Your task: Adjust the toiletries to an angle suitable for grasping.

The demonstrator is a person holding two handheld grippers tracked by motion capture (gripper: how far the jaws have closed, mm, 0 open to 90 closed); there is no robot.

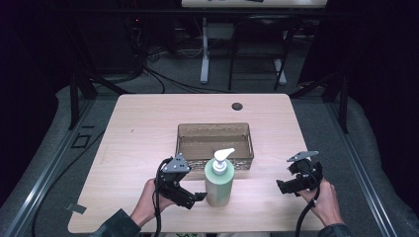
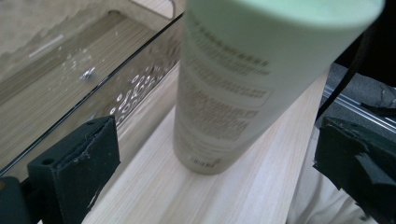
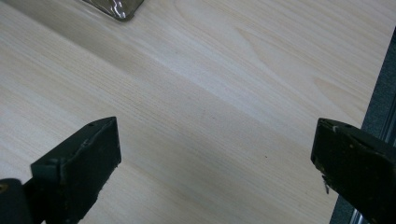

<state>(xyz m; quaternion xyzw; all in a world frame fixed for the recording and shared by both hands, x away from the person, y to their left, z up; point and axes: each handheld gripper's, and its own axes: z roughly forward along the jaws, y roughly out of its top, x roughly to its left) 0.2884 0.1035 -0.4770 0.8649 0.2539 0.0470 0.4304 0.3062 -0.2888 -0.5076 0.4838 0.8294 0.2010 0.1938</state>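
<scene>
High view: smooth green pump bottle (image 1: 219, 180) beside gaping left claw (image 1: 200, 196), right claw (image 1: 280, 186) apart.

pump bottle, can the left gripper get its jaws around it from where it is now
Probably yes. The left gripper has its jaws open wide, the pump bottle stands upright just ahead between them, and nothing lies between; the clear tray sits just behind.

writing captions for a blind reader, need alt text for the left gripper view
A pale green bottle stands on the wooden table straight ahead of the left hand-held gripper, whose two black jaws are spread wide either side of it, not touching. A clear tray sits just beyond on the left.
</scene>
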